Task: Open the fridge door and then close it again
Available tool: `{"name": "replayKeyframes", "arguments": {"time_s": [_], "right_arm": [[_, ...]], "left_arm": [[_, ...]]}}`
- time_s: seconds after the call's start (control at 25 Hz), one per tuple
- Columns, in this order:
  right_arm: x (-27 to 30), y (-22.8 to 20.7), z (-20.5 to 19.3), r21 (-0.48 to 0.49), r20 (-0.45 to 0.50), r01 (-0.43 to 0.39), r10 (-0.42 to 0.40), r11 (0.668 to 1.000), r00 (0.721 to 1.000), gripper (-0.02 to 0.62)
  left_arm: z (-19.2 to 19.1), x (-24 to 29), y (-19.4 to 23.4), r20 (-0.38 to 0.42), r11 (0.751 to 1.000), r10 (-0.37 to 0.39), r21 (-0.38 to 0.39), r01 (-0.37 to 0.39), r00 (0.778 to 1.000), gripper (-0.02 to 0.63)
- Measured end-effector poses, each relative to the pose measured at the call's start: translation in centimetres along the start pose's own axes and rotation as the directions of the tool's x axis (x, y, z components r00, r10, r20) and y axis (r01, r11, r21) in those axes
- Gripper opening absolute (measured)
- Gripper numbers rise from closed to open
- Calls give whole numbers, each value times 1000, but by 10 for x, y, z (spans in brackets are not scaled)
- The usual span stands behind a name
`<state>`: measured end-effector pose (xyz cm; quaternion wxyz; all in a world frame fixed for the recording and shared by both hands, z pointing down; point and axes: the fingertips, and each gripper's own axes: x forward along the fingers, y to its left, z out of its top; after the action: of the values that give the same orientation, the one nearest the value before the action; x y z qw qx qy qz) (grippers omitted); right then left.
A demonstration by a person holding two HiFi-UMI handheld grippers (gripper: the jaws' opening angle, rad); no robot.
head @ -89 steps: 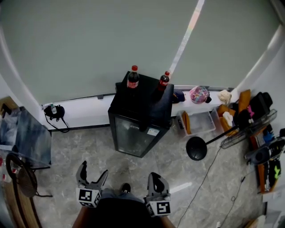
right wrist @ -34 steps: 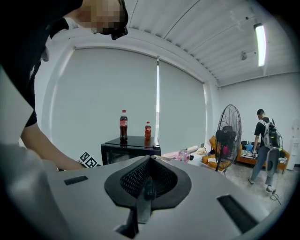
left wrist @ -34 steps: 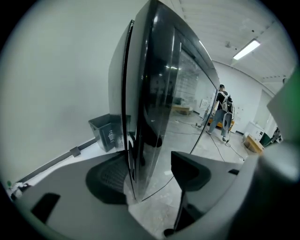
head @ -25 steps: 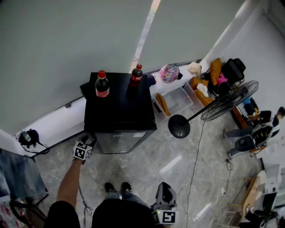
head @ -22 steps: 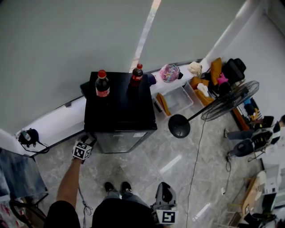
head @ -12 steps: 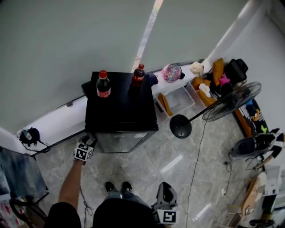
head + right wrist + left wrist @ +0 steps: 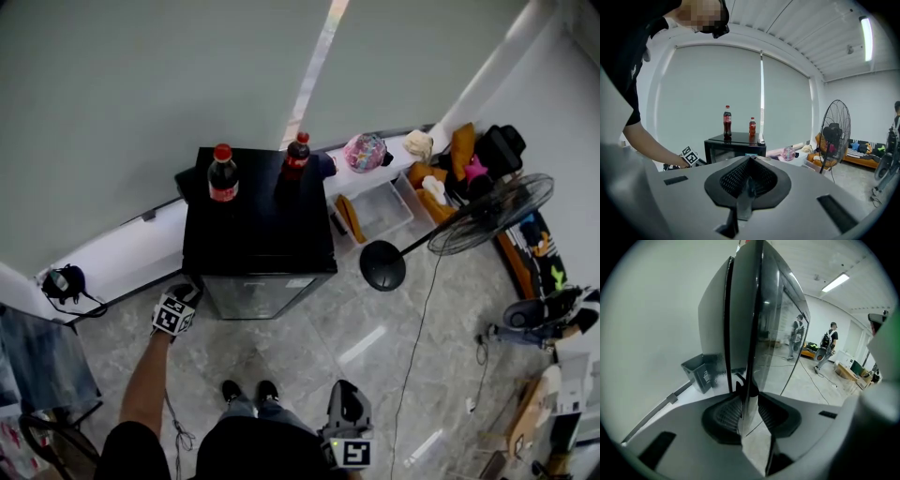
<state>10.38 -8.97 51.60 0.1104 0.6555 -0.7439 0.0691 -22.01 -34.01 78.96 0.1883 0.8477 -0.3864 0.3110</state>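
Closing just now, the left gripper (image 7: 749, 399) pinches the fridge door (image 7: 766, 333) by its left edge. The fridge (image 7: 258, 239) stands by the wall (image 7: 141, 94), two cola bottles (image 7: 222, 174) (image 7: 297, 157) on top, a fan (image 7: 487, 214) to its right. The right gripper (image 7: 749, 182) hangs closed, empty.

Left gripper (image 7: 749, 412) tighter on fridge door (image 7: 761, 324)

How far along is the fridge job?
Reaching is done: the left gripper sits at the fridge door edge, its jaws just closing on it. The door looks shut, so pulling open and closing again remain. The right gripper idles, shut.
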Motion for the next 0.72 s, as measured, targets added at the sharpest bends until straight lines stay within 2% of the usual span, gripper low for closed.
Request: {"name": "replayKeyframes", "arguments": {"time_s": [0.16,0.56,0.72], "right_arm": [[-2,1,0,-2,0,-6,6,1000,1000,9],[-10,-3,-5,-5,-3,-1,1,1000,1000,9],[-10,-3,-5,5,3,-5,5,1000,1000,9]], "left_arm": [[1,-1,-1,-14,999,-32,20,32,999,100],[-3,-3,-2,-44,999,-13,36,14,999,94],[-13,-13,-16,-64,994,-46,100,52,997,81]]}}
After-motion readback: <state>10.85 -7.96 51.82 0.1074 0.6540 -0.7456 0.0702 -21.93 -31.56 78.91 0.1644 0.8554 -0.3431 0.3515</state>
